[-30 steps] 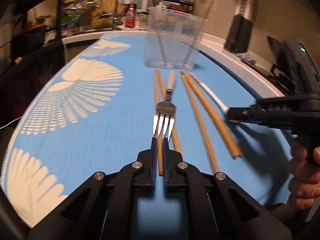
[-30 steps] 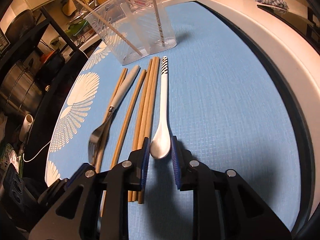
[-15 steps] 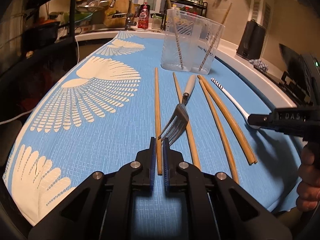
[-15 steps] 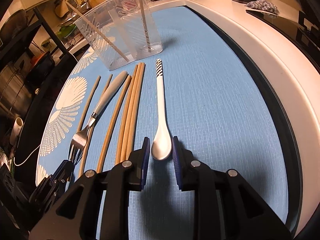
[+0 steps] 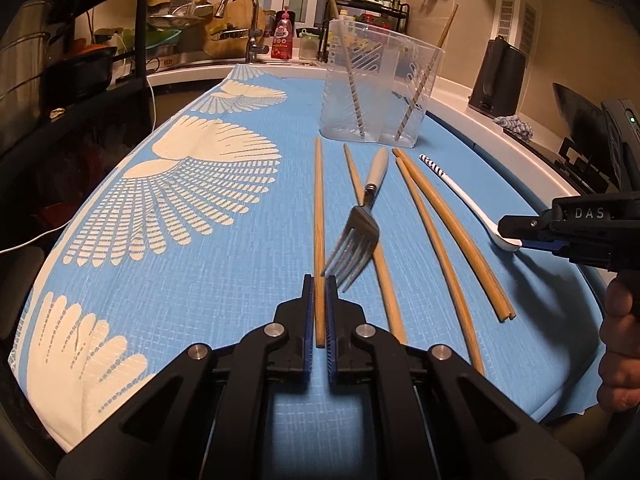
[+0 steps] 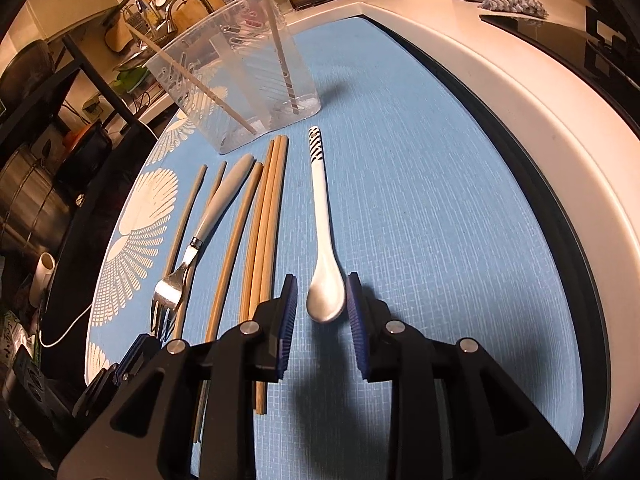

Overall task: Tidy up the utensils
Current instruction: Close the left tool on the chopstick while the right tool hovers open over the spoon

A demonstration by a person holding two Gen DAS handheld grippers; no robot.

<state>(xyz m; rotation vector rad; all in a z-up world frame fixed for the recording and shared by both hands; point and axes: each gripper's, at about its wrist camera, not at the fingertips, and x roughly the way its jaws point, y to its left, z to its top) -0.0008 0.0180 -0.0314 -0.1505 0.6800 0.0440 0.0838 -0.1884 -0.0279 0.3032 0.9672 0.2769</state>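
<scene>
My left gripper [image 5: 319, 284] is shut on the near end of a wooden chopstick [image 5: 318, 216] that lies on the blue mat. A fork [image 5: 362, 220] with a pale handle rests tilted just right of it, tines near my fingers. My right gripper [image 6: 320, 300] is open, its jaws either side of the bowl of a white spoon [image 6: 322, 240] lying on the mat; the spoon also shows in the left wrist view [image 5: 464, 204]. Several more chopsticks [image 6: 264, 216] lie between fork and spoon. A clear plastic holder [image 5: 378, 92] with two chopsticks stands behind.
The blue mat [image 5: 200, 280] with white fan patterns covers the counter. A white counter rim [image 6: 500, 92] curves along the right. A sink tap [image 5: 248, 20], red bottle [image 5: 281, 36] and black appliance [image 5: 496, 76] stand at the back. A dark shelf rack [image 6: 92, 80] is left.
My left gripper has shifted the chopstick left, away from under the fork, and the fork has tilted. My right gripper has opened wider around the spoon bowl.
</scene>
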